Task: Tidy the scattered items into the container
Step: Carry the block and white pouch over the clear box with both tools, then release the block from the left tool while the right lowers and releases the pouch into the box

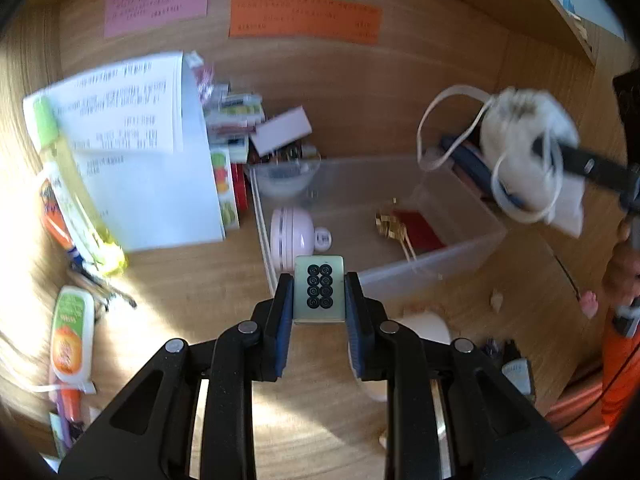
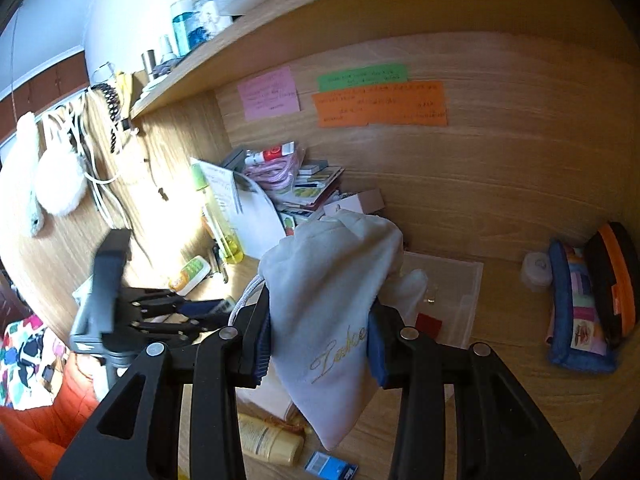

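Observation:
My left gripper (image 1: 319, 298) is shut on a pale green mahjong tile (image 1: 319, 294) with dark circles on its face, held in the air near the front left corner of the clear plastic container (image 1: 432, 266). The container holds a pink round case (image 1: 290, 236), a red card (image 1: 418, 228) and a gold clip. My right gripper (image 2: 318, 342) is shut on a white cloth drawstring pouch (image 2: 332, 308) with gold lettering. The left wrist view shows that pouch (image 1: 524, 140), blurred, hanging above the container's right end. In the right wrist view the left gripper (image 2: 216, 314) is at the left.
Paper sheets (image 1: 132, 120), a yellow-green bottle (image 1: 72, 184), an orange-labelled tube (image 1: 72, 336) and stacked boxes (image 1: 240, 120) crowd the desk to the left of the container. A cream tube (image 2: 268, 440) and a blue packet (image 2: 330, 466) lie near the front. A patchwork pouch (image 2: 576, 312) rests at the right.

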The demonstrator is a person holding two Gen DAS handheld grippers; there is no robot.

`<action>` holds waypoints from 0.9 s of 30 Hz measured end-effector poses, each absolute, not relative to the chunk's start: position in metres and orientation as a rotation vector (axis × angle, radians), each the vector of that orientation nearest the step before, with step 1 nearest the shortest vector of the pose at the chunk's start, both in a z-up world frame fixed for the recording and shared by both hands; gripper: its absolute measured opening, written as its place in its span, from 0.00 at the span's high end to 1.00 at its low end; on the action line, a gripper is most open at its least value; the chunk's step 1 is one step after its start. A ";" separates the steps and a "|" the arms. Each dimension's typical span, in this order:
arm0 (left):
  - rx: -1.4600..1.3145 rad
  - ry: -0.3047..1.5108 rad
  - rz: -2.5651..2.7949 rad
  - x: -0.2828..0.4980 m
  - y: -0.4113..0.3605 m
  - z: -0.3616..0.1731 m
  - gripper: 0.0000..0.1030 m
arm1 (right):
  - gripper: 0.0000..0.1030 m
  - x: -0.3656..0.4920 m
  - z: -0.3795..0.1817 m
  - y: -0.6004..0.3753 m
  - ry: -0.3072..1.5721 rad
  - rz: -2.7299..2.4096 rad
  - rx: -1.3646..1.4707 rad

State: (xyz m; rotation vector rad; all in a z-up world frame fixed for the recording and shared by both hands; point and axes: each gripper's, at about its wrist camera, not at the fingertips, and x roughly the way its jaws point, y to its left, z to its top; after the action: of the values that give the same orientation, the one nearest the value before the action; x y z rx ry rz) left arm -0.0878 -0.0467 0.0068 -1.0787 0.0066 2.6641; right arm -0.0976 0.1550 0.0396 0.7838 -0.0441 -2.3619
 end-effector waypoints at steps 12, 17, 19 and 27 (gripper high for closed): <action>-1.125 0.069 2.605 -0.148 -0.004 0.006 0.77 | 0.66 -0.154 -0.008 0.153 -0.082 -2.385 0.949; -1.182 0.097 2.564 -0.173 0.013 -0.010 0.77 | 0.66 -0.175 -0.032 0.155 -0.088 -2.401 1.014; -1.207 0.104 2.548 -0.182 0.018 -0.018 0.79 | 0.66 -0.181 -0.040 0.156 -0.082 -2.405 1.032; -1.262 0.094 2.510 -0.207 0.028 -0.038 0.79 | 0.65 -0.182 -0.058 0.150 0.050 -2.423 1.045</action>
State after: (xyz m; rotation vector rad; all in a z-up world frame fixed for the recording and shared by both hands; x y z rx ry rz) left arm -0.2067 0.0277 -0.0382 -1.2620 0.0937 2.5100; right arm -0.1822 0.1496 -0.0580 1.0450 0.0497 -2.4234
